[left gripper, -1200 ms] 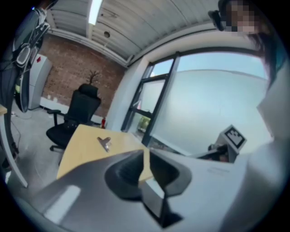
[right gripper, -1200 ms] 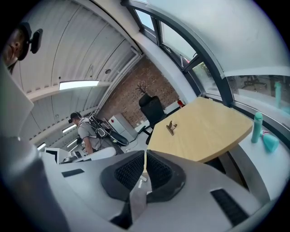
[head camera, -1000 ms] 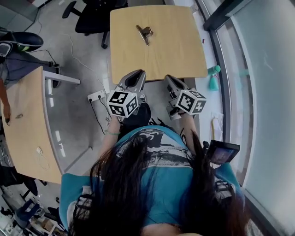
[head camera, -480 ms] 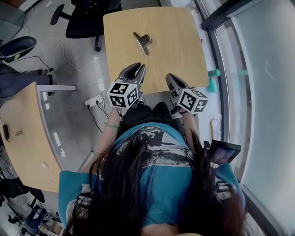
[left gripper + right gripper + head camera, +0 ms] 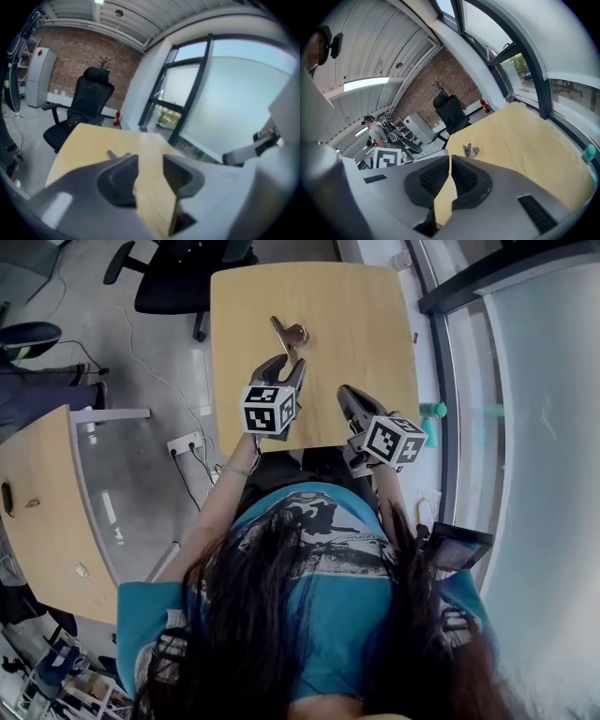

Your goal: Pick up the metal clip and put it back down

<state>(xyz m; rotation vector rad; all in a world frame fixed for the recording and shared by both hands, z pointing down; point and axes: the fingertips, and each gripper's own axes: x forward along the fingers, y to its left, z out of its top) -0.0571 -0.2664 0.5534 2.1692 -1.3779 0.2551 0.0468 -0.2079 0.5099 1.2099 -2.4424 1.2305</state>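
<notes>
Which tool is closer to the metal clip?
Left. The left tool, jaws just opened further with nothing between, is just short of the metal clip; the right tool sits farther back, rightward.

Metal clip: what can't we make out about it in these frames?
- Left gripper view: metal clip mostly hidden behind one jaw of the left hand-held gripper; only a handle end shows. Its jaws have just been opening, with only bare table between them.
- Head view: metal clip too small to tell whether that gripper's tips touch it.
- Right gripper view: metal clip tiny, shape unclear.
</notes>
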